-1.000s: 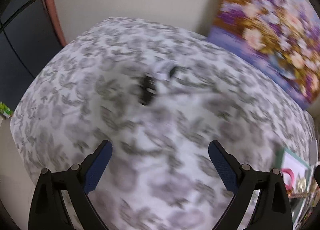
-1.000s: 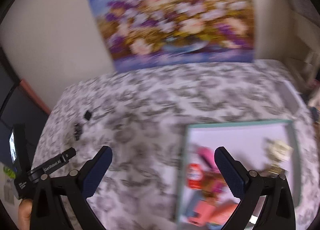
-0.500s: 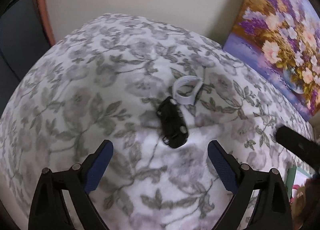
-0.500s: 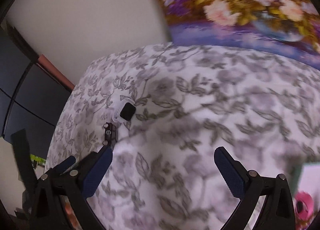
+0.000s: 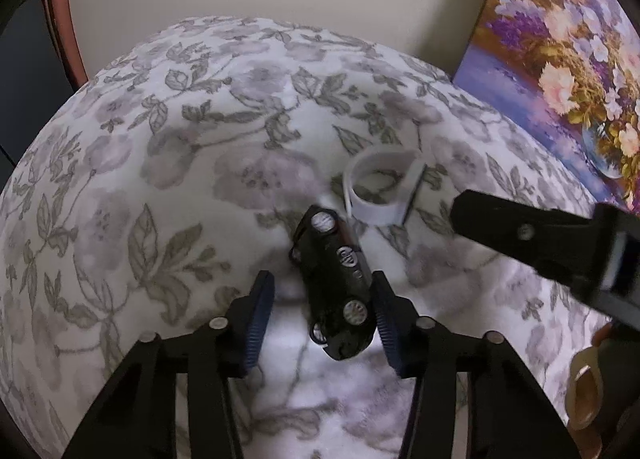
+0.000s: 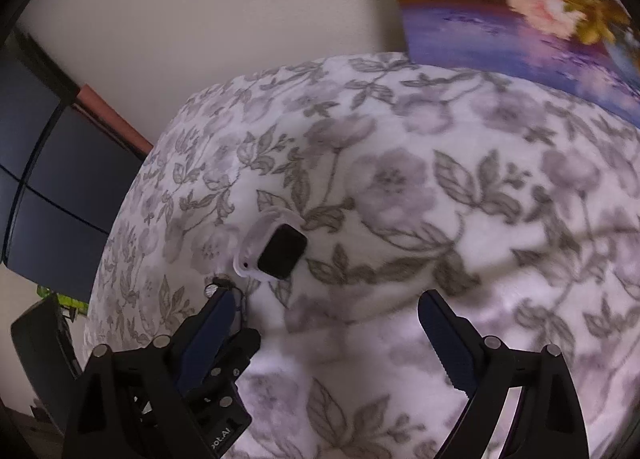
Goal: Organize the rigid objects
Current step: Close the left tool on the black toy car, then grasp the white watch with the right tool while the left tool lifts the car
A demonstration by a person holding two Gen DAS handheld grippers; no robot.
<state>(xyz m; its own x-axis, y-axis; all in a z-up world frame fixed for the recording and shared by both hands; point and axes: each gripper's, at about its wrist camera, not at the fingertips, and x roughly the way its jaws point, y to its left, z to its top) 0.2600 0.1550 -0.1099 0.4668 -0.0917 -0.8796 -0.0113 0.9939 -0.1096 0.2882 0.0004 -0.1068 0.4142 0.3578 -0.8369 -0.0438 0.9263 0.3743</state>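
Surface: We see a table covered by a floral cloth [image 5: 168,187], white with grey leaves and blossoms; both grippers point down at it.
Backdrop: A flower painting [image 5: 568,71] leans on the wall at the far right edge of the table; a plain wall runs behind the rest.
Left margin: A dark panel [image 6: 52,187] with a reddish edge stands beyond the left end of the table.
Toy car: We find a black toy car [image 5: 336,283] lying on its side on the cloth, silver wheels towards the camera, nose pointing away from the left wrist camera.
Watch: A smartwatch with a white band [image 5: 380,187] lies just beyond the car's far end; in the right wrist view its black face [image 6: 280,251] tilts towards the camera.
Obstruction: In the left wrist view the black body of the right gripper [image 5: 552,243] crosses in from the right, near the watch. We note nothing else near the car.
Left gripper: The left gripper [image 5: 324,311] straddles the toy car and its jaws are closing. The right-hand pad sits at the car's flank; the left-hand pad stands clear of it.
Right gripper: The right gripper [image 6: 328,323] is wide, its jaws beginning to close, with only cloth between them. The watch lies just ahead of its left finger.
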